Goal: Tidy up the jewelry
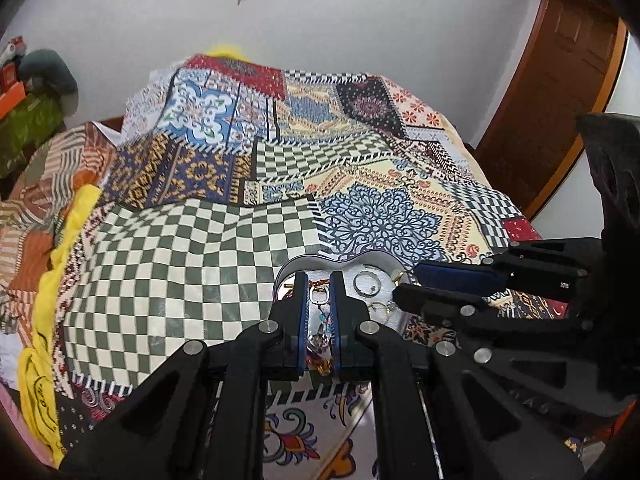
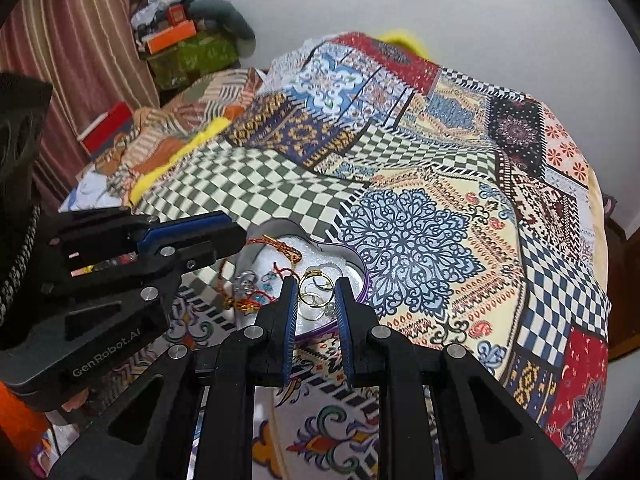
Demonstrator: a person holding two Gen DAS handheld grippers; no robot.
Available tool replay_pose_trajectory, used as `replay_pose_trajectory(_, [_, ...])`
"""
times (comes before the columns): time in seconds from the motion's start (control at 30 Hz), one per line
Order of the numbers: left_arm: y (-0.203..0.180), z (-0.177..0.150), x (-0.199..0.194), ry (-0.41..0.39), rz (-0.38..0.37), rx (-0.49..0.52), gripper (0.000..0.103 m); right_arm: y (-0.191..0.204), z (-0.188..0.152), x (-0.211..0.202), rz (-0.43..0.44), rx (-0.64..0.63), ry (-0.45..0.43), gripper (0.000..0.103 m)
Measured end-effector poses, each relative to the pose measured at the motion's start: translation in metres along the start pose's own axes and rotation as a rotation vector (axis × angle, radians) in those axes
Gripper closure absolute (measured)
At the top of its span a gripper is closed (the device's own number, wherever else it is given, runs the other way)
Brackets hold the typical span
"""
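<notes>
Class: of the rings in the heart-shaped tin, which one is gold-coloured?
The gold ring between the right gripper fingers; the other rings are silver.

Bed carried a patchwork bedspread (image 2: 420, 216), yellow cloth (image 1: 52, 304) along its left edge. White wall (image 1: 360, 20) stood behind; wooden door (image 1: 560, 92) right, striped curtain (image 2: 80, 40) left.

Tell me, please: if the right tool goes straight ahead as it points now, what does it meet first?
Probably the gold ring lying in the heart-shaped tin, right between the open fingers of the right tool. Depth is unclear.
</notes>
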State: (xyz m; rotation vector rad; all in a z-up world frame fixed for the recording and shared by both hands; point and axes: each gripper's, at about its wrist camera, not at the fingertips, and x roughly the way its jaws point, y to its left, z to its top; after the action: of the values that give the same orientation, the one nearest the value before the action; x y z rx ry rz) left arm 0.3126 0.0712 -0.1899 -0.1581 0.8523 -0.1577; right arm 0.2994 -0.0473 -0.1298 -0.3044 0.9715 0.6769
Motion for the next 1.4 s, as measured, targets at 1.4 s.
replay_pose_trajectory(1.4, [-0.024, 0.007, -0.162, -0.305, 0.051, 0.036, 0.087, 0.033, 0.002, -0.116, -0.091, -0.053, -0.263, 0.085])
